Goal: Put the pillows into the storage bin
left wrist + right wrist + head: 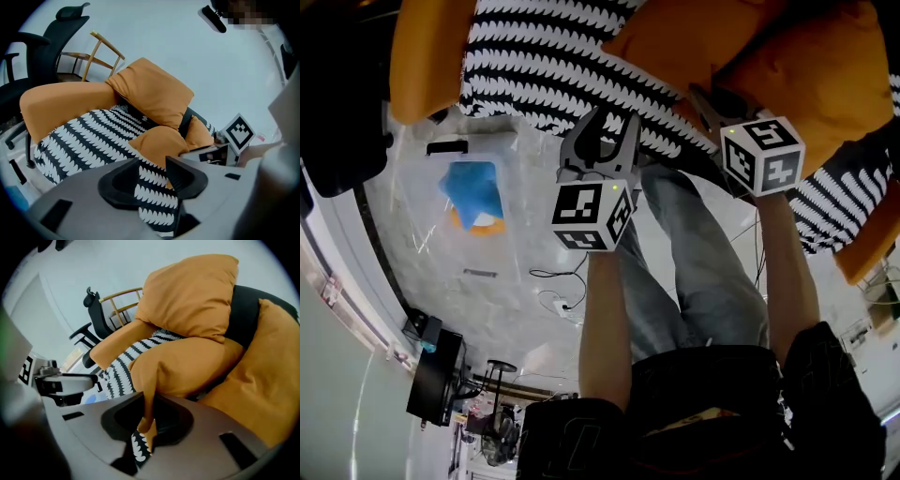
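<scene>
- While the pillows lie heaped on the black chair (243, 310) at the far side, what I take for the clear storage bin (422, 216) sits on the floor to the near left. Something blue is already inside it, so I judge the job to be at its pick-up step.
- My left gripper (607, 131) hangs over the near edge of the black-and-white pillow (89, 136). Its fingers (185, 176) stand about half apart, with a fold of that patterned cloth between them. I see no pinch on it yet.
- My right gripper (149, 414) has its fingers narrowed down on a hanging corner of the orange pillow (187, 366). A scrap of the patterned cloth shows just under the pinch.
- Next, I reckon, the left fingers must close on their fold. Then both hands lift together and swing left toward the bin, so the heap does not drag or spill.
</scene>
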### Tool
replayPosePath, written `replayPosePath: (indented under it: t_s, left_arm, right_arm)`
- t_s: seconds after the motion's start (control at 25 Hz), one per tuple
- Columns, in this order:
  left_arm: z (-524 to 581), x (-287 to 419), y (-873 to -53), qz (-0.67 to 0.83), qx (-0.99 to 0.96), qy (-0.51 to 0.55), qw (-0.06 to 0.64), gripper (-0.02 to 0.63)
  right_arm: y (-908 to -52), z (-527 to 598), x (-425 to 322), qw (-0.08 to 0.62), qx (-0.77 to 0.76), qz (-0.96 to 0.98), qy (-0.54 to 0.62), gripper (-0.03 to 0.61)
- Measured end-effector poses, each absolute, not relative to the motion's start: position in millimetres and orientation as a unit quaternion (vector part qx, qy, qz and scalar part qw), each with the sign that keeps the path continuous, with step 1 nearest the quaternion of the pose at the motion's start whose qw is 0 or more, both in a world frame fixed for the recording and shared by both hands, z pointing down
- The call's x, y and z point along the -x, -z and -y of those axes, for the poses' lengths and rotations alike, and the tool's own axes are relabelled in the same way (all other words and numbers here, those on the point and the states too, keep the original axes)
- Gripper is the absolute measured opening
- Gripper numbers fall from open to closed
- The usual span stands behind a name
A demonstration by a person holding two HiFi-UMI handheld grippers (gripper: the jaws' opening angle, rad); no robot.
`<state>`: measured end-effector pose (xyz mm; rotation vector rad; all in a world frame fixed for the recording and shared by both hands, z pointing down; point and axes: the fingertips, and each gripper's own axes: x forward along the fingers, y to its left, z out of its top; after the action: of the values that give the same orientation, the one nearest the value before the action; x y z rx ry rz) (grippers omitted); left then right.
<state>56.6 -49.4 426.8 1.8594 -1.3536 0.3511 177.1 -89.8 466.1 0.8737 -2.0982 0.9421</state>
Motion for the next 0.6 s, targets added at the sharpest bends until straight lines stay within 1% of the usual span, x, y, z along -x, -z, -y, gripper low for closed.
replayPosePath:
  t_s: [0.12,0.28,0.6]
  left_arm:
    - [49.6,-46.4,-415.8,0.535,-0.731,-0.116,0.408,0.202]
    - [47.4,-26.8,-387.9,0.54,-0.723,-0.075,0.425,0.242]
    - [21.5,17.1,-371.4,0.573,-0.706,-0.056,0.413,0.245]
  right_arm:
    - [-429.6,88.2,-160.9,0.308,-0.291,0.84,-0.338,0.054]
    - [-383.4,80.1,-136.7,0.31,-0.25,0.868,-0.296,0.048]
    - [-353.3,74.1,-103.3,0.306,-0.249,0.879,-0.267,0.039]
